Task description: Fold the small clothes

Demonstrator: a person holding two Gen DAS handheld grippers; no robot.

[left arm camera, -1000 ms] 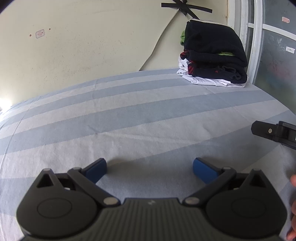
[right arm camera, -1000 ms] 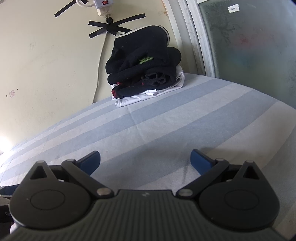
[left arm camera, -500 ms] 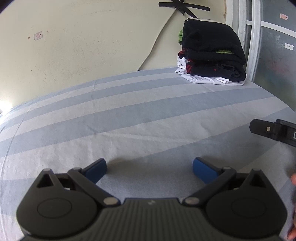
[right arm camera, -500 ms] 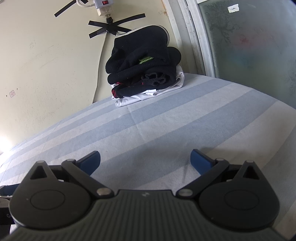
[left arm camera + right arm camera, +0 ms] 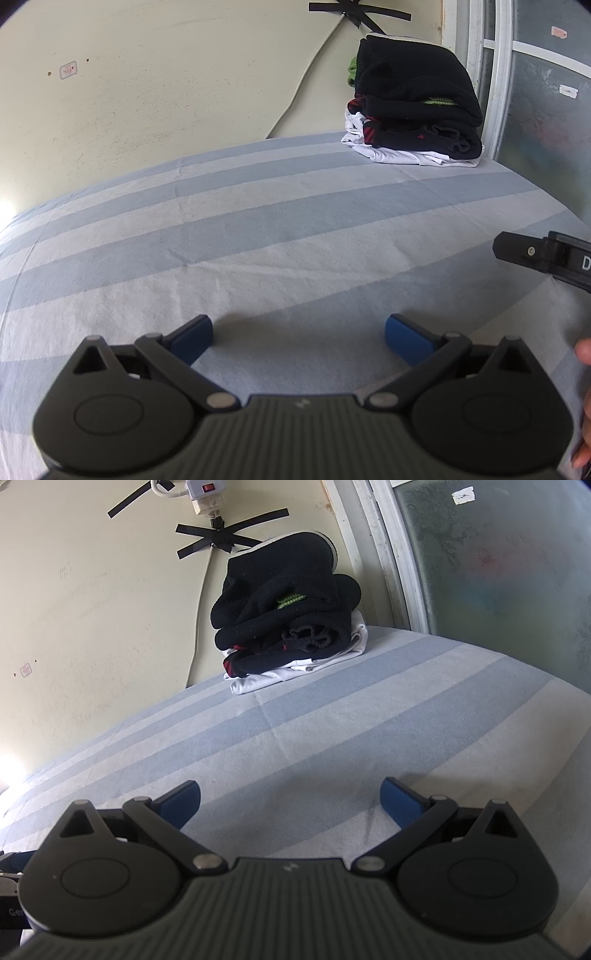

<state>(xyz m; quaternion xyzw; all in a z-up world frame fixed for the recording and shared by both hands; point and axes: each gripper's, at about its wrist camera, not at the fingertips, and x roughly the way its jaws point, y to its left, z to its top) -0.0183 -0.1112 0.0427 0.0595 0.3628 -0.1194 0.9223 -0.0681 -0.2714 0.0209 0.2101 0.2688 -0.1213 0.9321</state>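
A stack of folded clothes (image 5: 413, 107), black on top with white at the bottom, sits at the far corner of the striped bed by the wall; it also shows in the right wrist view (image 5: 288, 605). My left gripper (image 5: 298, 338) is open and empty, low over the blue and white sheet (image 5: 258, 221). My right gripper (image 5: 290, 805) is open and empty over the same sheet (image 5: 351, 709). Part of the right gripper's body (image 5: 546, 254) shows at the right edge of the left wrist view. No loose garment lies between the fingers.
A cream wall (image 5: 166, 92) runs behind the bed, with a cable and black tape (image 5: 225, 535) on it. A frosted glass window (image 5: 498, 561) with a white frame stands at the right, beside the stack.
The left wrist view has shifted slightly, so the stack sits a bit higher and further left. The right gripper has hardly moved. Both stay open.
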